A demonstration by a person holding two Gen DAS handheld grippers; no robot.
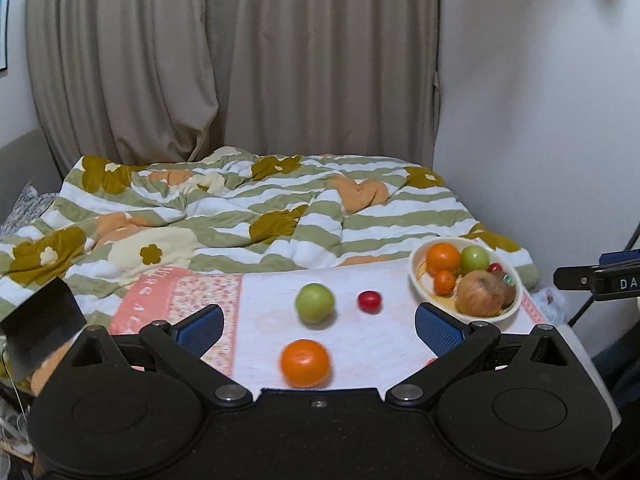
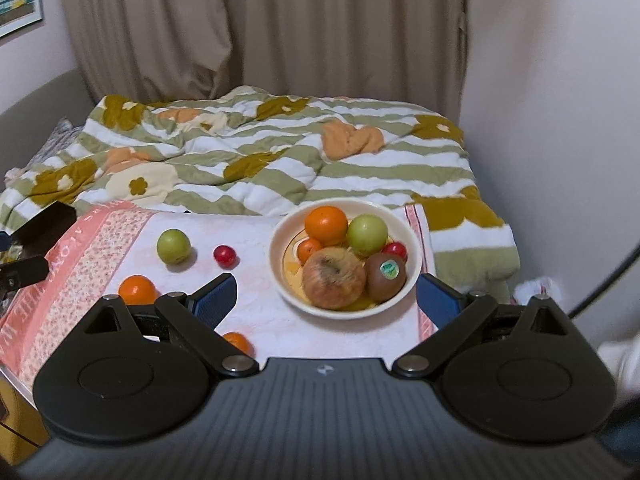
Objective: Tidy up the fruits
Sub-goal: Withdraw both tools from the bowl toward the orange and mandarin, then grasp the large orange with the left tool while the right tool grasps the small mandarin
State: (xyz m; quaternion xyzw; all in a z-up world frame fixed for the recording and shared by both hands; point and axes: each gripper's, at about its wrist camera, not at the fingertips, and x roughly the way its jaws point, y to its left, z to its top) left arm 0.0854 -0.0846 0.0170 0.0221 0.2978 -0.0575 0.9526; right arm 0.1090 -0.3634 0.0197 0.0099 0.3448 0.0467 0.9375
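Note:
A cream bowl [image 2: 404,292] [image 1: 516,304] on a pink-and-white cloth holds an orange [image 2: 326,225], a green apple [image 2: 367,234], a small mandarin [image 2: 309,249], a brownish apple [image 2: 334,278], a kiwi [image 2: 386,276] and a red cherry tomato [image 2: 396,250]. Loose on the cloth lie a green apple [image 1: 314,303] [image 2: 173,246], a red cherry tomato [image 1: 369,301] [image 2: 224,256], an orange [image 1: 305,363] [image 2: 137,290] and a small mandarin [image 2: 238,342]. My left gripper [image 1: 319,326] is open above the loose orange. My right gripper [image 2: 325,298] is open, in front of the bowl.
The cloth [image 2: 256,316] covers a small table pushed against a bed with a striped flowered quilt [image 2: 260,160]. Beige curtains [image 2: 260,24] hang behind. A white wall [image 2: 560,120] stands at the right. The right gripper's side shows in the left wrist view [image 1: 600,278].

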